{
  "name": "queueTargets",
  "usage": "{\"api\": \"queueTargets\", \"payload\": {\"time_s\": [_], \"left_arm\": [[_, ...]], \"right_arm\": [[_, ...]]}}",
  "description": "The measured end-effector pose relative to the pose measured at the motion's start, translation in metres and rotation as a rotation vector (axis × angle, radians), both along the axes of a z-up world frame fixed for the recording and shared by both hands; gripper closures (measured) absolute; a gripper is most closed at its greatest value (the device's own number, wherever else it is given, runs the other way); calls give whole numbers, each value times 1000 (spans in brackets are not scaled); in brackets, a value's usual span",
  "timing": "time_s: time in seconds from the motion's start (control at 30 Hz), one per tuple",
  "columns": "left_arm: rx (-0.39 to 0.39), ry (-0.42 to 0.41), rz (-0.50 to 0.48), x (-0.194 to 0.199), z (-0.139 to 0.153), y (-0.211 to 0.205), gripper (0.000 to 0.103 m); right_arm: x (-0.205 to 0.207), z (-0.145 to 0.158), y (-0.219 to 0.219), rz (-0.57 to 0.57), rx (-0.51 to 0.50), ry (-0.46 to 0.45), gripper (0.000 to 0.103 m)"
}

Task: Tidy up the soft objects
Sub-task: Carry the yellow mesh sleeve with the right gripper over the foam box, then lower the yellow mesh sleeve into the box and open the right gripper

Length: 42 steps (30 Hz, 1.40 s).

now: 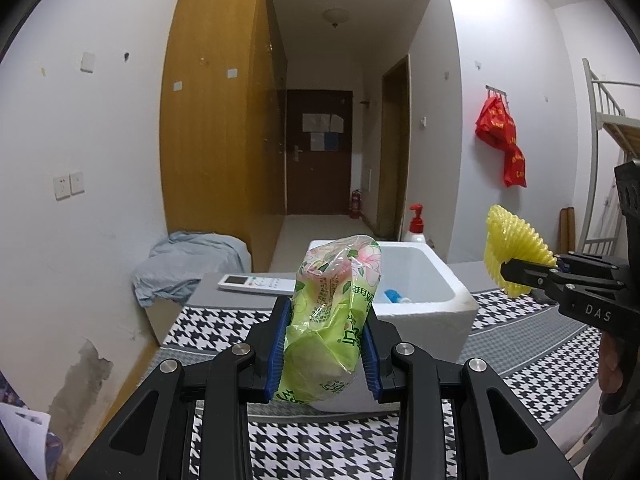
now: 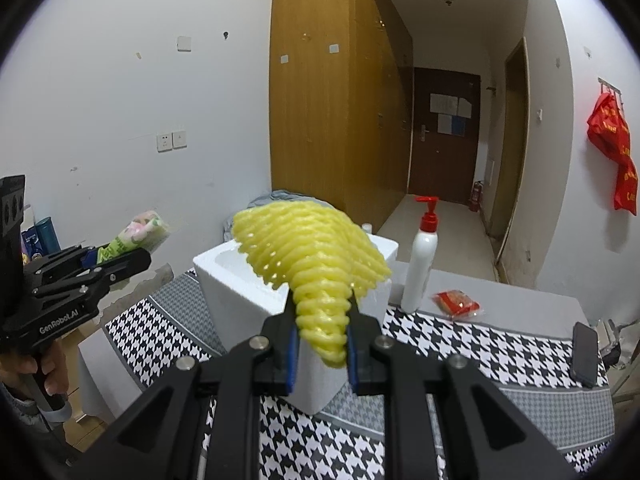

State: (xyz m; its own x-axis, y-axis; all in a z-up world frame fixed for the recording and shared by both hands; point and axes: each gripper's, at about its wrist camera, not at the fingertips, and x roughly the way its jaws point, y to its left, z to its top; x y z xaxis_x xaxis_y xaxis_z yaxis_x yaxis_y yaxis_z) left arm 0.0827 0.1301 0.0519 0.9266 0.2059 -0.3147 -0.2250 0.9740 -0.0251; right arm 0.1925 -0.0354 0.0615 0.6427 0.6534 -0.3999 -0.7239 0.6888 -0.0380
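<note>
My left gripper (image 1: 325,340) is shut on a green floral tissue pack (image 1: 336,304) and holds it upright in the air in front of a white foam box (image 1: 432,280). My right gripper (image 2: 321,334) is shut on a yellow foam net (image 2: 316,260), held above the same foam box (image 2: 236,280). In the left wrist view the right gripper (image 1: 516,270) with the yellow net (image 1: 514,248) is to the right of the box. In the right wrist view the left gripper (image 2: 132,254) with the tissue pack (image 2: 142,232) is at the far left.
The box stands on a table with a houndstooth cloth (image 2: 460,344). A white pump bottle (image 2: 420,264), a red packet (image 2: 458,303) and a dark phone (image 2: 585,354) lie on the table. A white remote (image 1: 258,283) lies behind the box. A blue-capped item (image 1: 394,296) is inside the box.
</note>
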Motion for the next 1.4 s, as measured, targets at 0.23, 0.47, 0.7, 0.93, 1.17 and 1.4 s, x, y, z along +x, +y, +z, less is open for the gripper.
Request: {"api": "queueTargets", "payload": {"time_s": [0.23,0.47,0.7,0.93,1.17,1.4], "left_arm": [[2,-2,20,-5,-1,7,69],[-4,6,22,-8,-5,11,69],[-24,9,28,-16,-9,18,69],[-38,13,43,-19,-10,26,69],[-43,12,59,-20,-10,34,69],[-45,13,68,-21,-11,38,69]], "right_arm": [[11,6,16,14,-7,-7,81],[19,12,36,35,-17,-6,81],[26,13,55,34,-28,-1,81],[34,10,71,24,-43,8,81],[47,5,86,24,-66,23,71],[53,1,92,11,-59,38,25]]}}
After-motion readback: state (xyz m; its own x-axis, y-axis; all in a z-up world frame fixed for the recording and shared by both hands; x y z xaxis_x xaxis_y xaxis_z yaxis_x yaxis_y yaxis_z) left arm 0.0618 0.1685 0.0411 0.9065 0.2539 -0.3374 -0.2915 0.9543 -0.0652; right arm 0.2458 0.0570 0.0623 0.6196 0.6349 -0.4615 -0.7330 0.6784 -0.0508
